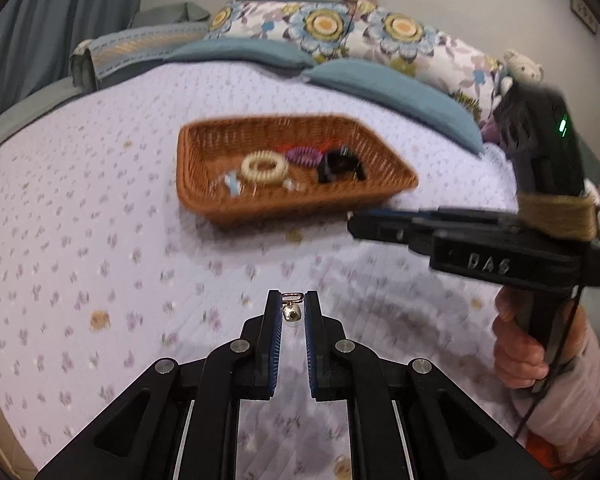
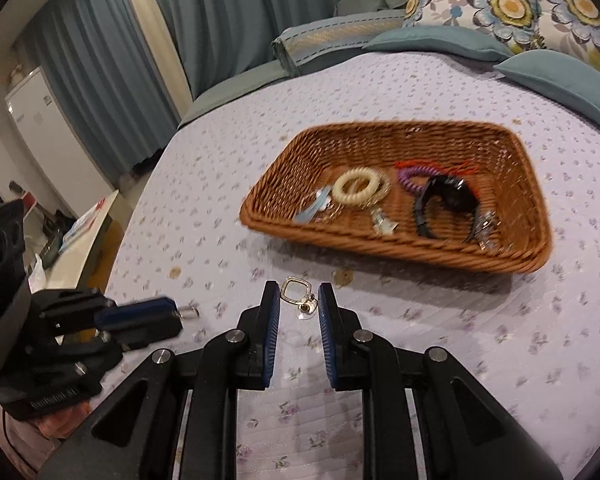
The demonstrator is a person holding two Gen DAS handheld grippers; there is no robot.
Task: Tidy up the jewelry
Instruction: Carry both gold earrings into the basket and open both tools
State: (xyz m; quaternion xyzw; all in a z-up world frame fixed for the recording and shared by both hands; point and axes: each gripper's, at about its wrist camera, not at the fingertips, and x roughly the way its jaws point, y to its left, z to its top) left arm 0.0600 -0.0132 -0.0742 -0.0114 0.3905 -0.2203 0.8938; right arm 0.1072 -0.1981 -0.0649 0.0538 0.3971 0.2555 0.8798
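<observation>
The bed quilt (image 2: 380, 80) spreads wide around both claws. The wicker basket (image 1: 204, 200) lies ahead of them, holding a cream coil band (image 2: 358, 188) and a black watch (image 2: 444, 204). The left gripper (image 1: 292, 304), level and low, clasps a small silver charm (image 1: 291, 312). The right gripper (image 2: 299, 296) is parted around a ring charm (image 2: 298, 294); contact unclear.
</observation>
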